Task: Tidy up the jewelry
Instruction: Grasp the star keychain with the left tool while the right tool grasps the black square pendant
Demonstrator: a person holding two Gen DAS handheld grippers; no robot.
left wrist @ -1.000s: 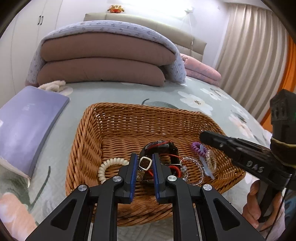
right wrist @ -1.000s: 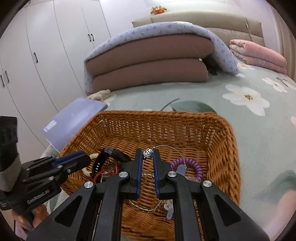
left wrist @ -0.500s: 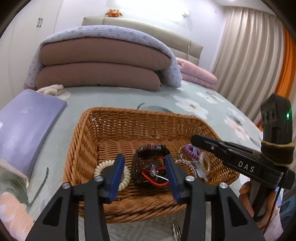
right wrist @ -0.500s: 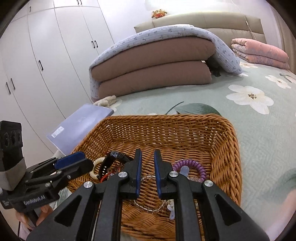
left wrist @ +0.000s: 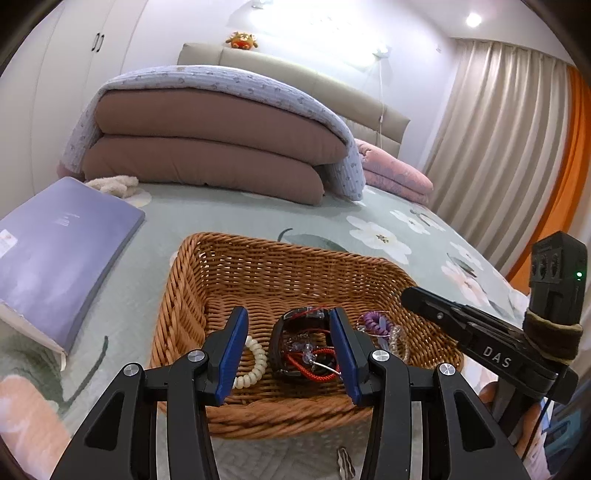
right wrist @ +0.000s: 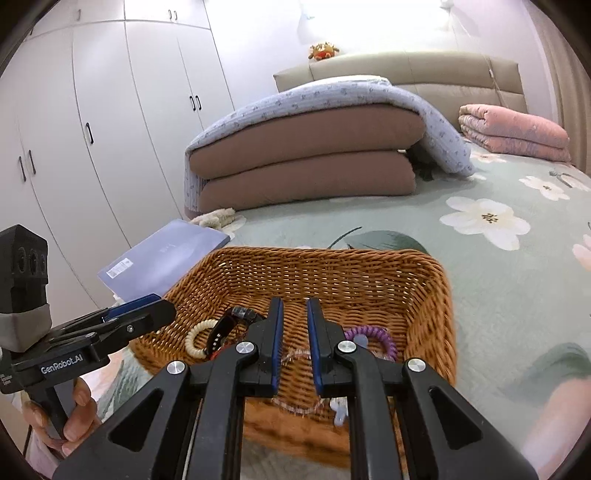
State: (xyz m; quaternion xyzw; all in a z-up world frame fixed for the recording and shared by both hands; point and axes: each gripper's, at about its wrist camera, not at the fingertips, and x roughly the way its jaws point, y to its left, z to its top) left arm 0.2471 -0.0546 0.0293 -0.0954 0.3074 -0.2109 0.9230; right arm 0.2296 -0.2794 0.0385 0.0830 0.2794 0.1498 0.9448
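White "GenRobot.AI" marks left tool; "DAS" marks right tool.

You get a bright, evenly lit room: a ceiling spotlight and blown-out glare above the headboard. Fisheye bends the wardrobe doors; black corners vignette. The wicker basket smears at its near rim. Shadows stay soft.

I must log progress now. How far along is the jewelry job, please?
Done: the cream coil bracelet, black watch, red cord and purple coil lie in the basket. In hand: nothing; the left gripper is open wide above the watch, and the right gripper is slightly open and empty. Left: a small item lies on the bed in front of the basket.
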